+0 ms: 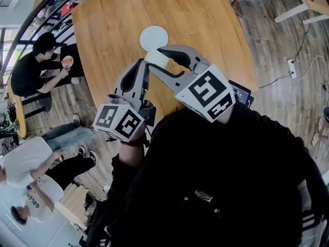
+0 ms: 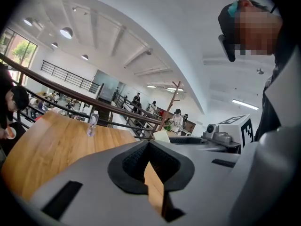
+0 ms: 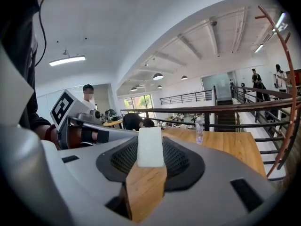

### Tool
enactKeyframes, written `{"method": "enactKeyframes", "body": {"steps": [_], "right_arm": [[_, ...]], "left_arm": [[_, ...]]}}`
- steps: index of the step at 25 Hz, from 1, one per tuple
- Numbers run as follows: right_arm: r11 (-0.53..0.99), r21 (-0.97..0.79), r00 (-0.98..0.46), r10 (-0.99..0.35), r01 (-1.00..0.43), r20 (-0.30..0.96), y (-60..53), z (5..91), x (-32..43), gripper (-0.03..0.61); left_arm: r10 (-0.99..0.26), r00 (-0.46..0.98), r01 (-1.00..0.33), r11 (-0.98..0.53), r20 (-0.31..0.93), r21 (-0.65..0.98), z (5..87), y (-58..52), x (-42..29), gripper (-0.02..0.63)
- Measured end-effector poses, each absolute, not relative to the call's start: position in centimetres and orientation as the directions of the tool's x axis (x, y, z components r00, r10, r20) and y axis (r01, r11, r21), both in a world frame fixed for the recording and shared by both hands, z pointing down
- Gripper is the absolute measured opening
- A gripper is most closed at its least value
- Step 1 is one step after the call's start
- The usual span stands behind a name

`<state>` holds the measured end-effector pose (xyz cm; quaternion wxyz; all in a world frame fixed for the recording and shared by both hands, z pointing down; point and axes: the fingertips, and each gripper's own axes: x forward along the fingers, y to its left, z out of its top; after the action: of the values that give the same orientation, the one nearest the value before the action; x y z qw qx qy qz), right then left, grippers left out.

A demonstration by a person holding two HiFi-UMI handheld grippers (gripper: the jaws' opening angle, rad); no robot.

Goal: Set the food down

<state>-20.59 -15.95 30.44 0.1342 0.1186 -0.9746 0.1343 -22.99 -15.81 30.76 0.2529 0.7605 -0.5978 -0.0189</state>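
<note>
A pale cream block of food (image 1: 156,57) hangs over the round wooden table (image 1: 205,19), just short of a white round plate (image 1: 153,36). My right gripper (image 1: 157,59) is shut on the block, which shows white between the pads in the right gripper view (image 3: 150,146). My left gripper (image 1: 142,65) is just left of the block with its jaws together and nothing between them. In the left gripper view the left gripper (image 2: 148,145) shows only a thin sliver of table between its jaws, with the block (image 2: 161,136) just past the tips.
A clear water bottle (image 2: 92,123) stands at the table's far side near a black railing (image 2: 70,95). A person (image 1: 38,66) sits at another table to the left, others stand below. A wooden coat stand (image 2: 171,102) rises beyond the table.
</note>
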Motion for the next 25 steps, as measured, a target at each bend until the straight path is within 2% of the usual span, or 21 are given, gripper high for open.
{"method": "enactKeyframes", "body": {"steps": [6,19,25], "right_arm": [[0.94,-0.236,-0.937,-0.167,-0.245,0.307,-14.2,31.2,-19.5,0.17],[0.946,-0.227,-0.935,-0.151,-0.23,0.321,-15.6,31.6,-23.9,0.17],[0.945,-0.228,-0.932,-0.151,-0.234,0.331,-16.2,32.3,-23.7,0.17]], "left_arm": [[-0.912,0.288,-0.891,-0.145,0.29,0.429,32.1,-12.7,-21.1,-0.002],[-0.923,0.202,-0.903,-0.047,0.327,0.427,32.8,-14.0,-26.7,-0.002],[-0.914,0.216,-0.89,-0.04,0.344,0.454,34.1,-14.9,-26.2,-0.002]]}}
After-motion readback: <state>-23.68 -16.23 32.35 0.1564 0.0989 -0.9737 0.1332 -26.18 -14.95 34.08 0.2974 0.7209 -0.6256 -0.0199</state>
